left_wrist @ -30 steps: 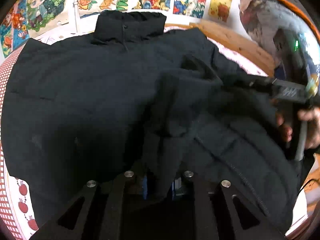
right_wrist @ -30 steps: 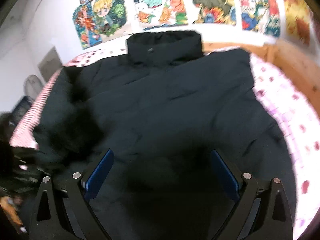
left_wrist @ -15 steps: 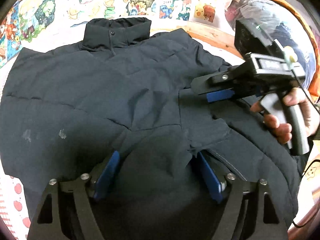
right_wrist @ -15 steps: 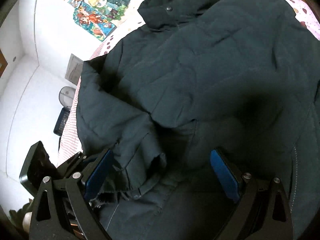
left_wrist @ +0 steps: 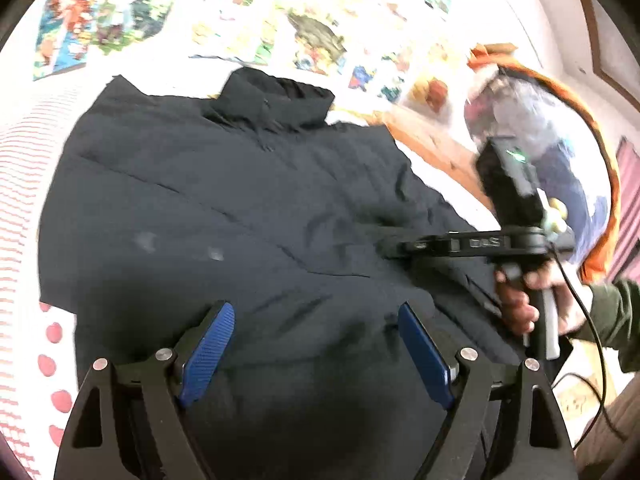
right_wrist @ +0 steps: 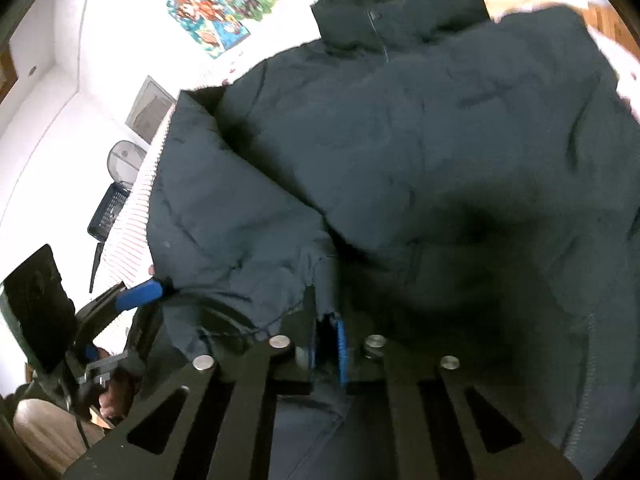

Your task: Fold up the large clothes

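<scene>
A large dark padded jacket (left_wrist: 224,208) lies spread on a bed, collar (left_wrist: 276,96) toward the wall; it fills the right wrist view too (right_wrist: 440,140). My left gripper (left_wrist: 316,348) is open over the jacket's lower part, holding nothing. My right gripper (right_wrist: 326,344) is shut on a folded sleeve cuff (right_wrist: 316,280) of the jacket. It shows in the left wrist view (left_wrist: 400,246) at the jacket's right side, held by a hand. The left gripper's blue pad (right_wrist: 140,294) shows at the left in the right wrist view.
The bed sheet (left_wrist: 24,184) is white with red stripes and dots. Colourful posters (left_wrist: 120,4) hang on the wall behind. A wooden bed frame (left_wrist: 444,148) and an orange basket of clothes (left_wrist: 560,152) stand at the right. A fan and a crate (right_wrist: 116,184) stand left of the bed.
My left gripper let go of the jacket, opened and pulled back. My right gripper, open before, closed on the sleeve cuff.
</scene>
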